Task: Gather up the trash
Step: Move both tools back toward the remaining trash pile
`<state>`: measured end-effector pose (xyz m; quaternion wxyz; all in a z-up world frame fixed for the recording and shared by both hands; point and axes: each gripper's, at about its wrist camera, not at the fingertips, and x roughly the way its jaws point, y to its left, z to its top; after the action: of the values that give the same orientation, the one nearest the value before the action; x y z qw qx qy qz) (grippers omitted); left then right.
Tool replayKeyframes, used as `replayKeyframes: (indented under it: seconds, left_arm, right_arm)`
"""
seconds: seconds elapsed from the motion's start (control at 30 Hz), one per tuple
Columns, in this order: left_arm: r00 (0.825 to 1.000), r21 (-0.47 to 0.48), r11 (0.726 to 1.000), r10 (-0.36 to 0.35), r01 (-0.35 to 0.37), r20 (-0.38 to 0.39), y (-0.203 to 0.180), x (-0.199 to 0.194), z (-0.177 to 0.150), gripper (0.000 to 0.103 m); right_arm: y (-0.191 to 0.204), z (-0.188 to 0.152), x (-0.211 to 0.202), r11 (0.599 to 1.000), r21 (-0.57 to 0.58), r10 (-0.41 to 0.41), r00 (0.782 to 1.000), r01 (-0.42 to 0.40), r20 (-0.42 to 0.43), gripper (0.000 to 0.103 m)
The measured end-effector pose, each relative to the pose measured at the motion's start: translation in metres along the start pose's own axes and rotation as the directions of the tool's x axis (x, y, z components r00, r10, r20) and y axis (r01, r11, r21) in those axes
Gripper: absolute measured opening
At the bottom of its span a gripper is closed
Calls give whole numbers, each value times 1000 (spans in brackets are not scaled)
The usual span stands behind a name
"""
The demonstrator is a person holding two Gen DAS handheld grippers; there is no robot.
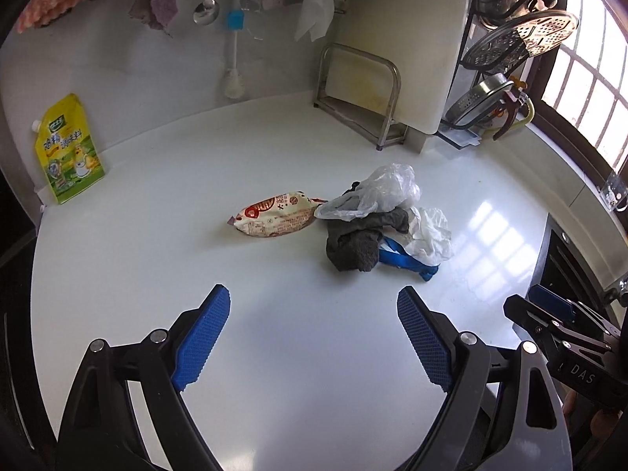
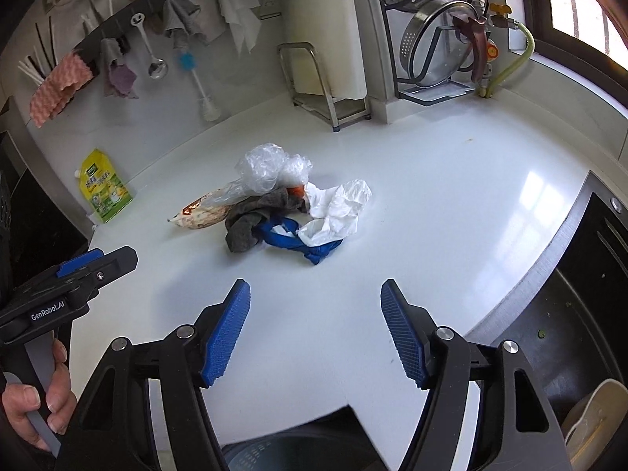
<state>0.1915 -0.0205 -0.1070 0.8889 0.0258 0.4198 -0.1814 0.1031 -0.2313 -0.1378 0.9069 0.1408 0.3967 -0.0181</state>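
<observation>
Both claws, left gripper [image 1: 314,306] and right gripper [image 2: 316,298], gape wide and empty low in frame, trash pile [image 1: 376,219] mid-frame on the counter [image 1: 157,259] untouched, nothing collected yet.

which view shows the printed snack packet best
The left wrist view: the snack packet lies almost fully exposed beside the pile. In the right wrist view a clear plastic bag and grey cloth cover part of it.
</observation>
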Motion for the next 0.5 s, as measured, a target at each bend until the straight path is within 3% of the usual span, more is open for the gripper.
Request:
replayKeyframes:
  seconds: [0.5]
  left_arm:
    - [998,74,995,-63,63,-1,1,54,23,87]
  right_arm:
    - [-4,38,97,996,31,-81,997,81,-9,66]
